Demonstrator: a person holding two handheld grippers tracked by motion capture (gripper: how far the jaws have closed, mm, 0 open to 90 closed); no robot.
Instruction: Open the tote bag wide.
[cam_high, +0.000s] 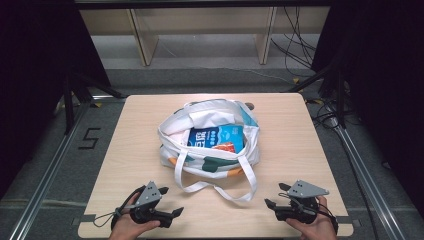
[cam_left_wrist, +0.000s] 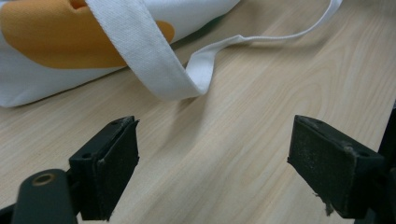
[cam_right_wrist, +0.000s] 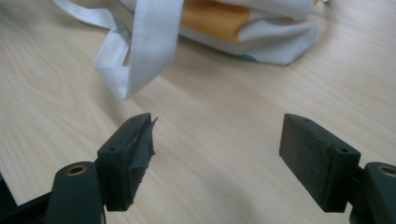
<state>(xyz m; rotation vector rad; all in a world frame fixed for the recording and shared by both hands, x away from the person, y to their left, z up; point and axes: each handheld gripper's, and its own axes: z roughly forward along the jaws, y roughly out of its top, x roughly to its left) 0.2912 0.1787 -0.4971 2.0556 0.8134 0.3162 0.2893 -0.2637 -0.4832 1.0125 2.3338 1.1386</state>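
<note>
A white bag (cam_high: 210, 140) with orange and green patches is set in the middle of the table (cam_high: 300, 135). The left gripper (cam_high: 170, 202) and right gripper (cam_high: 275, 196) are held near its strap (cam_high: 220, 189), both jaws spread wide, nothing gripped.

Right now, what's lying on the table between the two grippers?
In the high view, between the left gripper and the right gripper, the tote bag's white strap loops onto the wooden table; otherwise bare wood.
</note>
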